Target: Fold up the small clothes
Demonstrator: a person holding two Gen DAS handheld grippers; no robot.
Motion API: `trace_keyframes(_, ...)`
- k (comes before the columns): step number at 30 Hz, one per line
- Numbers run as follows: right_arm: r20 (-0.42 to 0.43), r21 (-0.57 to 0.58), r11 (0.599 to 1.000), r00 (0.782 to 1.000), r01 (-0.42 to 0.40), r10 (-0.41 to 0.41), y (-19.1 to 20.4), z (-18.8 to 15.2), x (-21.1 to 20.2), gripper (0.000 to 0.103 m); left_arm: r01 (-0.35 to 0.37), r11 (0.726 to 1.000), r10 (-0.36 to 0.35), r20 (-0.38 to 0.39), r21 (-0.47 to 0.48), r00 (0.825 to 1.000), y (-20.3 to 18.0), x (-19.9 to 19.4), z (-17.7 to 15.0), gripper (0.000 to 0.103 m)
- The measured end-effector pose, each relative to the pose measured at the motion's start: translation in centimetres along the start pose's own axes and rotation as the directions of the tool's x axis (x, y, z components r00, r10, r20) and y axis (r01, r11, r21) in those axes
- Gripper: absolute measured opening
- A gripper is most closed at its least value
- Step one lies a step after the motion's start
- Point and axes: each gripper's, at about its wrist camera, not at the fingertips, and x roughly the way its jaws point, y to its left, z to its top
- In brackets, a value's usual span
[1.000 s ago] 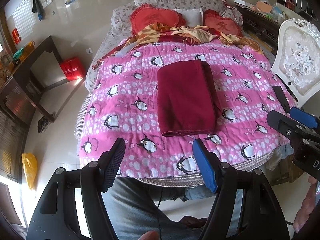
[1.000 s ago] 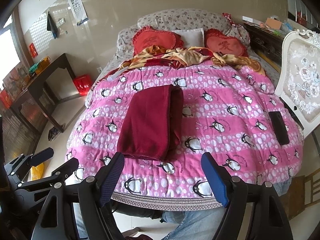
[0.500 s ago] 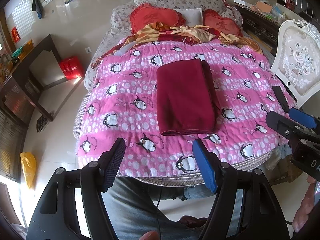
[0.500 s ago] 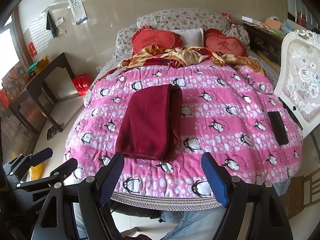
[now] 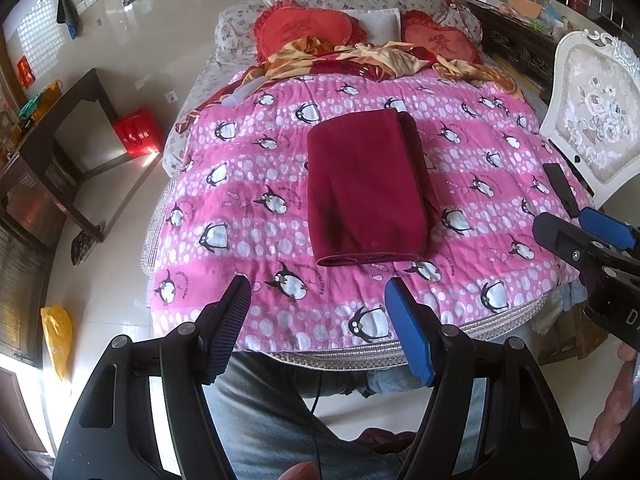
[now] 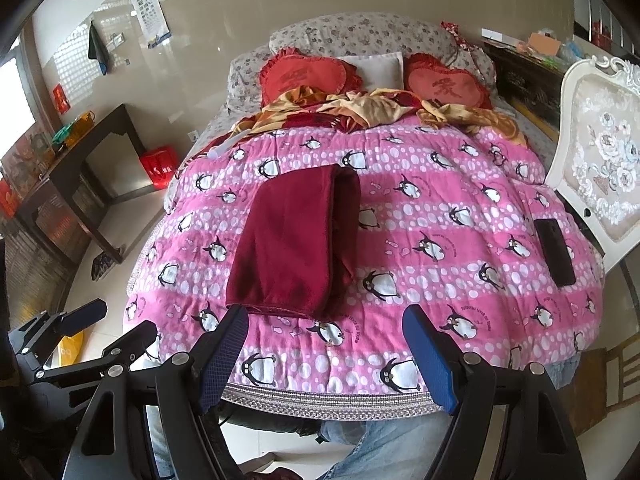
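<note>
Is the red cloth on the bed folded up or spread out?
Folded. The red cloth lies as a neat rectangle on the pink quilt, with layered edges showing at its near end and right side.

Daylit room, bright overall, light coming from the left side. Window [image 6: 16, 96] at left blown out white in the right wrist view. Glossy wall [image 6: 224, 28] shows soft glare streaks, floor [image 5: 120, 184] has a hot patch beside the red bag [image 5: 136, 132]. Quilt [image 5: 280, 184] evenly lit, colours saturated, only a faint shadow along the edge of the folded maroon garment [image 5: 364, 188]. Focus sharp at centre. Heavy fisheye bowing, dark vignette in the corners. No motion blur
</note>
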Motion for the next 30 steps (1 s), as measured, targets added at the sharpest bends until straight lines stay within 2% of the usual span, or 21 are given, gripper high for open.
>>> trace_keyframes(9,-0.01,0.0,1.0,1.0,0.001,-0.001,0.0,0.4,0.4,0.077,0.002,1.0,-0.002,-0.029,-0.003,1.0,0.4,1.3,0.4,0.07)
trace_keyframes(22,-0.064,-0.01,1.0,0.998,0.012,-0.012,0.1,1.7,3.7,0.077,0.007,1.0,-0.008,-0.082,-0.016,0.997,1.6,4.9,1.5,0.07)
trace_keyframes(27,-0.079,-0.024,1.0,0.997,0.012,-0.014,0.5,2.2,5.0,0.077,-0.016,1.0,0.016,-0.061,0.009,0.998,1.6,6.1,2.1,0.07)
trace_keyframes(28,-0.082,-0.025,1.0,0.997,0.011,-0.013,0.5,2.4,5.4,0.077,-0.012,1.0,0.013,-0.037,0.011,0.999,1.6,6.3,2.3,0.07)
trace_keyframes(30,-0.098,-0.02,1.0,0.995,0.0,-0.002,0.4,2.5,6.4,0.077,-0.023,1.0,0.023,-0.025,-0.005,0.999,1.9,7.2,2.7,0.07)
